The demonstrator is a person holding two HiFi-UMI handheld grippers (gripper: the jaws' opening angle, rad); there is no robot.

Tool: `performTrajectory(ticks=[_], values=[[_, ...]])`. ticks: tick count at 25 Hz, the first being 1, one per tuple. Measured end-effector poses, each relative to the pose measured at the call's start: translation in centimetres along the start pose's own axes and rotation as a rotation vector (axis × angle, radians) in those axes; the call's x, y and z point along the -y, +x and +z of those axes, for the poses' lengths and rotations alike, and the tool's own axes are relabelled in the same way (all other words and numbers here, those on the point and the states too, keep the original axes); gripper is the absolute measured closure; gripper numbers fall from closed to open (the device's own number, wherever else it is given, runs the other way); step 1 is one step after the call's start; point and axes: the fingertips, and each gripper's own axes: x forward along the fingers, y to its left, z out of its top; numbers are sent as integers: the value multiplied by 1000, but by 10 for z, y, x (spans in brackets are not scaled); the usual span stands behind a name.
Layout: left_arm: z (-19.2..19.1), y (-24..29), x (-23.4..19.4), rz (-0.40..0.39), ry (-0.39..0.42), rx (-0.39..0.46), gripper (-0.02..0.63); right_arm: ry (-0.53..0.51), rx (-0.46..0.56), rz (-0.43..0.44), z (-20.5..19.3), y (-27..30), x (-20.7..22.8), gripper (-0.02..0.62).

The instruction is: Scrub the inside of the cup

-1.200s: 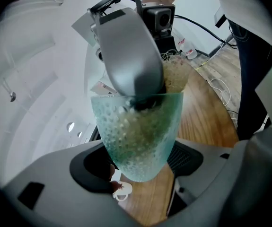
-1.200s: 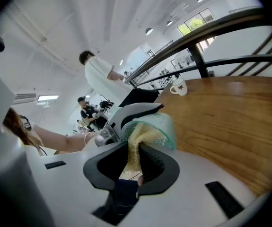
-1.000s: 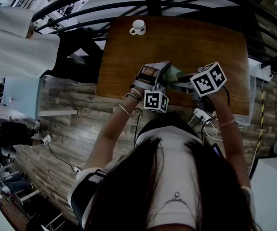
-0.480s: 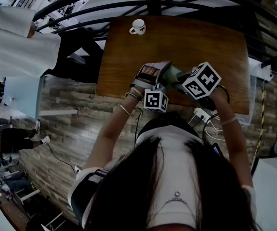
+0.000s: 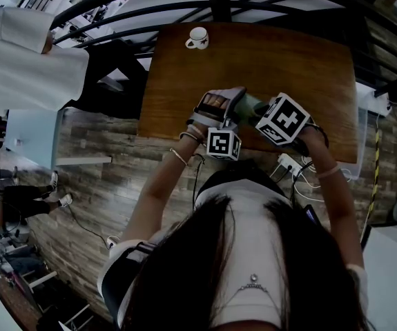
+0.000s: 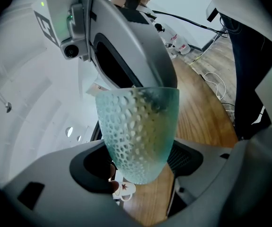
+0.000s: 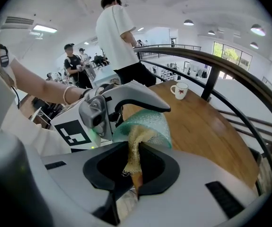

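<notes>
The cup point(image 6: 138, 131) is held above the worktop point(image 5: 253, 61), clamped low on its tapered wall by the left hand-held gripper point(image 6: 139, 170). It looks thin, dimpled, pale green and translucent. I'd guess it is light, rigid and slippery when wet, so it needs a firm hold. The right hand-held gripper point(image 7: 135, 169) pinches a soft yellowish mesh scrubber point(image 7: 135, 148), whose far end reaches the cup's mouth.

Rectangular brown wooden table point(image 5: 288, 61), standing on plank flooring point(image 5: 101, 178). One white mug point(image 5: 197, 38) stands upright on it, near the far left corner.
</notes>
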Motion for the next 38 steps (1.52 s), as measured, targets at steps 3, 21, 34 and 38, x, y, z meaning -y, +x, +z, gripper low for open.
performTrajectory(ticks=[3, 21, 34, 38], values=[[2, 0, -1, 6, -7, 1, 256, 28, 29, 41, 1, -2, -4, 512], [4, -11, -14, 41, -71, 3, 256, 392, 333, 351, 22, -22, -16, 514], [1, -14, -20, 65, -96, 0, 256, 610, 492, 500, 31, -29, -14, 514], [-4, -11, -23, 86, -91, 7, 256, 653, 554, 546, 41, -34, -10, 514]])
